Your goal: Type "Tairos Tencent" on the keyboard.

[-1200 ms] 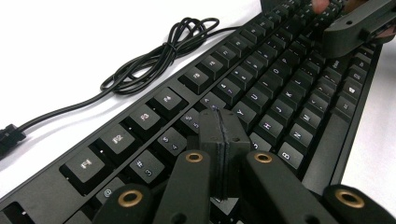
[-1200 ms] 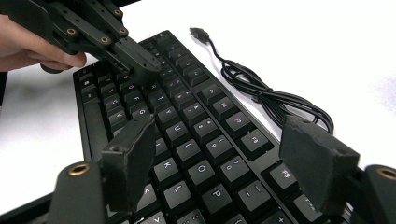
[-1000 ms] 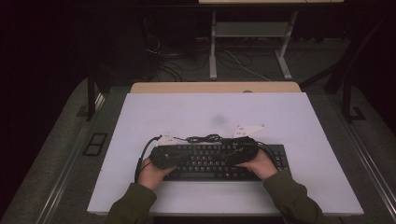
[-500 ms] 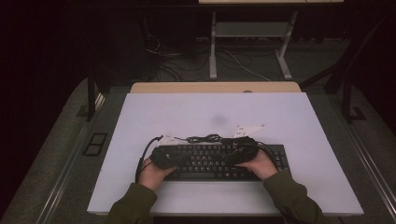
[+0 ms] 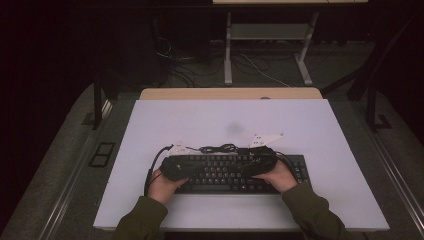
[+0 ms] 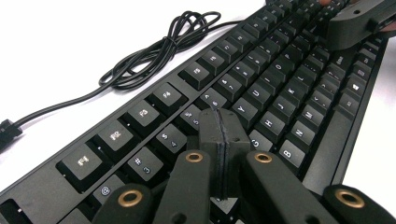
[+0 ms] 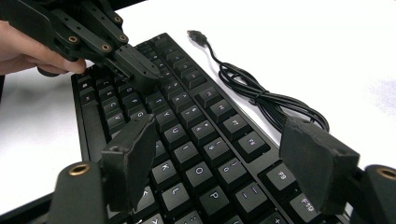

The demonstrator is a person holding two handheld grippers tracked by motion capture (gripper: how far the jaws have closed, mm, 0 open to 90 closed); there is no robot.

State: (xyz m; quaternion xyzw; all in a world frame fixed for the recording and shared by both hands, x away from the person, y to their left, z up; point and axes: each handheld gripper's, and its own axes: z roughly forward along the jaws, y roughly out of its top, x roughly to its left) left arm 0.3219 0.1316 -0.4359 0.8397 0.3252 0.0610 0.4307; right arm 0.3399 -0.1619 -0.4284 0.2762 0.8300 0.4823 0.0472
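A black keyboard lies near the front of the white table, and both hands rest on it. My left gripper sits over its left part with the jaws shut and nothing between them. In the left gripper view the left gripper's tips touch or hover just over the keyboard's letter keys. My right gripper is over the right part. Its jaws stand open above the keyboard's keys and grip nothing. The keyboard's bundled black cable lies loose behind it, its USB plug free on the table.
A wooden desk edge runs behind the white table. A metal frame and loose cables lie on the dark floor beyond. A floor socket plate is left of the table. Bare tabletop stretches behind and to both sides of the keyboard.
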